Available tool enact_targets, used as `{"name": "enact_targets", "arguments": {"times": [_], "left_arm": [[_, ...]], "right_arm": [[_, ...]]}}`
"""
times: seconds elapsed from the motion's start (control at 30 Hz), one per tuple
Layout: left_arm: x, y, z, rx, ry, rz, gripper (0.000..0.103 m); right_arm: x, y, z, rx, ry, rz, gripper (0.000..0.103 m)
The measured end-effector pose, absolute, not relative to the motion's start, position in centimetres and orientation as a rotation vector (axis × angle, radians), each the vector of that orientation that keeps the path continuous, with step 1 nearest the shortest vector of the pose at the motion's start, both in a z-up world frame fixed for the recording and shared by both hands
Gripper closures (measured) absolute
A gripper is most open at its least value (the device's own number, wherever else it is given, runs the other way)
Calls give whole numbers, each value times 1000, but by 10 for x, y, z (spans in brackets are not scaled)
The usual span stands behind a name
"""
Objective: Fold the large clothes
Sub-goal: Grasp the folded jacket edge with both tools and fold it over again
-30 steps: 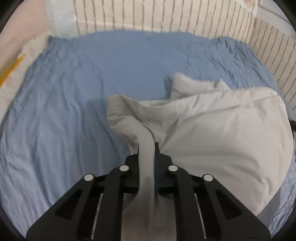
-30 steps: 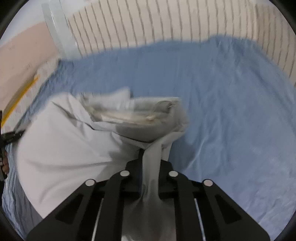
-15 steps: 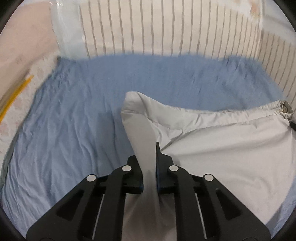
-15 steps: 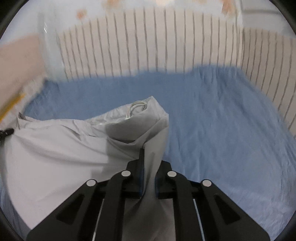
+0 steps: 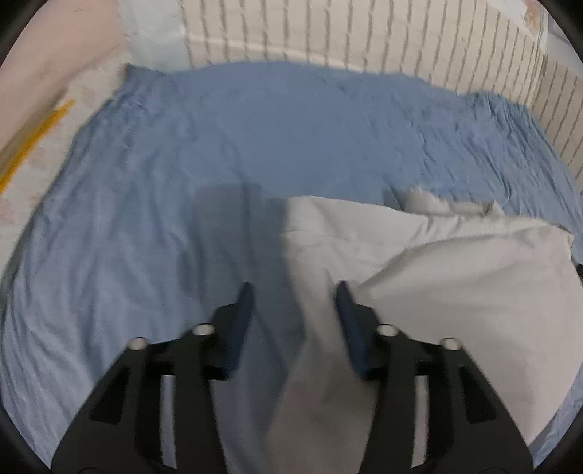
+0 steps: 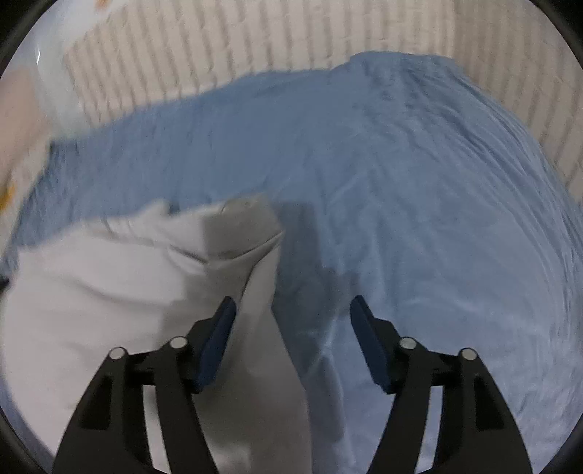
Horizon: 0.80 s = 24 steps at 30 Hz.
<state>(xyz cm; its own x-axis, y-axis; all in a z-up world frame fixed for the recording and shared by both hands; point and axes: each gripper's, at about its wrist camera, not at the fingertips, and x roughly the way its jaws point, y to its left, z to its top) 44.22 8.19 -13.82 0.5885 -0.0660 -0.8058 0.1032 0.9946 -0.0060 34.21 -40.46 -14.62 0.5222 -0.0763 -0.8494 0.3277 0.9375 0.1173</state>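
A wrinkled blue sheet [image 5: 153, 226] covers the bed, with a striped cream cover [image 5: 364, 32] bunched along its far edge. On the sheet lies the light grey garment [image 5: 455, 277], partly folded, its edge running back between both sets of fingers. The left gripper [image 5: 293, 291] has just been opening; its jaws stand apart, fabric loose between them. The right gripper [image 6: 291, 306] likewise has just spread, unclamped, cloth against its left finger.
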Motion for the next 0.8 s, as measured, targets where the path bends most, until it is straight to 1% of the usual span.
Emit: {"name": "enact_targets", "arguments": {"times": [0.1,0.13,0.2,0.3,0.37,0.4,0.43,0.47,0.5,0.53,0.57,0.63,0.73,0.8], "left_arm": [[416,100,-110,61,873,-30,43],[405,102,-103,59,853,-18,39],[383,102,-92,43,823,-1,36],[354,84,-86,26,798,-25,36],[337,72,-86,13,794,-65,38],[331,61,-87,8,793,-87,45],[327,51,-89,4,796,-101,57],[326,41,-91,-2,802,-119,71],[323,34,-92,-4,809,-136,76],[324,25,-94,-7,819,-148,84],[327,15,-98,-8,831,-153,90],[331,0,-107,-20,859,-167,96],[340,-21,-137,13,927,-170,100],[351,-29,-161,21,974,-174,102]], "right_arm": [[323,-413,-117,320,942,-294,36],[318,-410,-109,322,922,-296,36],[304,-399,-91,322,872,-287,36],[289,-372,-77,316,807,-246,36],[284,-344,-75,279,785,-209,36],[284,-331,-76,255,785,-197,38],[283,-320,-77,230,787,-186,48],[284,-304,-81,196,795,-163,58],[285,-296,-84,179,805,-153,82],[286,-287,-88,166,820,-147,93],[288,-280,-91,169,831,-141,93],[288,-268,-101,192,829,-128,93],[285,-254,-116,172,842,-132,94],[287,-253,-134,188,879,-121,97]]}}
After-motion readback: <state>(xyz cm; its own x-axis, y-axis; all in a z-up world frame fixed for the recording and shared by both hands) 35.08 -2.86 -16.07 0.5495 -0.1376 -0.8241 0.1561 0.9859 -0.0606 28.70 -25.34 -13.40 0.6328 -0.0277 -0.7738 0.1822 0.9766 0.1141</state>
